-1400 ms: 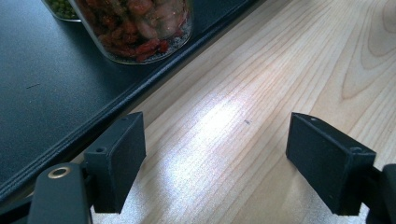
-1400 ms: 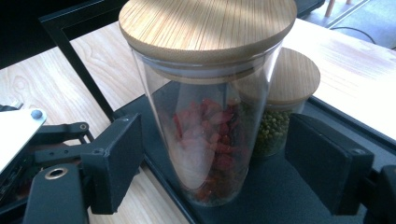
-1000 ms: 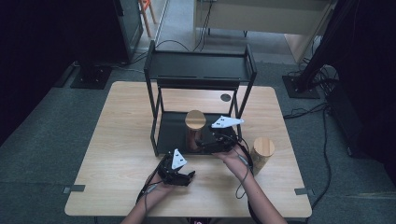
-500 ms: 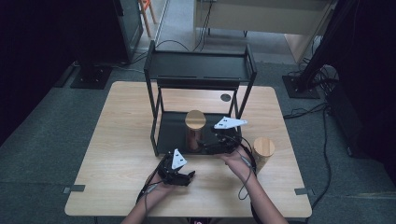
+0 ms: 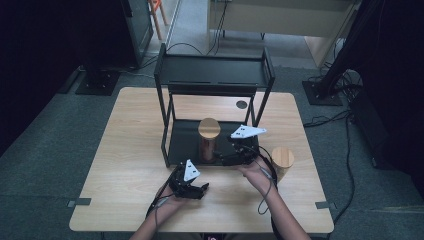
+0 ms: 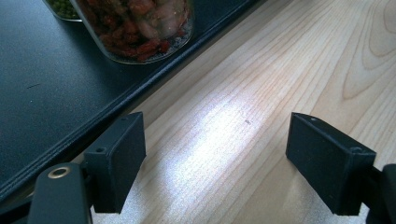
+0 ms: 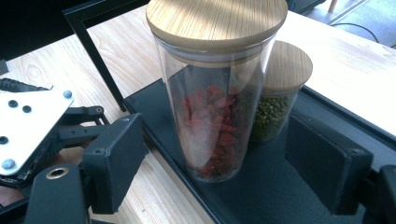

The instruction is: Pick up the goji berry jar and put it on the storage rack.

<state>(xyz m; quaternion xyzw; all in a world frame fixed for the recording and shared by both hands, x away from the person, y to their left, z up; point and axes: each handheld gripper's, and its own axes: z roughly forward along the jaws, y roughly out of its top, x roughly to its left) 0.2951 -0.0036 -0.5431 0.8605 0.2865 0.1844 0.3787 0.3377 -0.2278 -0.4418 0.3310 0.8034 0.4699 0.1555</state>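
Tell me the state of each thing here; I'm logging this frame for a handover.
Left gripper: open, empty, over the table.
Right gripper: open, facing the tall jar.
Tall jar: upright, lidded, partly filled with red contents, on the rack's bottom shelf.
Short jar: upright, lidded, green contents, behind it.
Third jar: upright, lidded, on the table.
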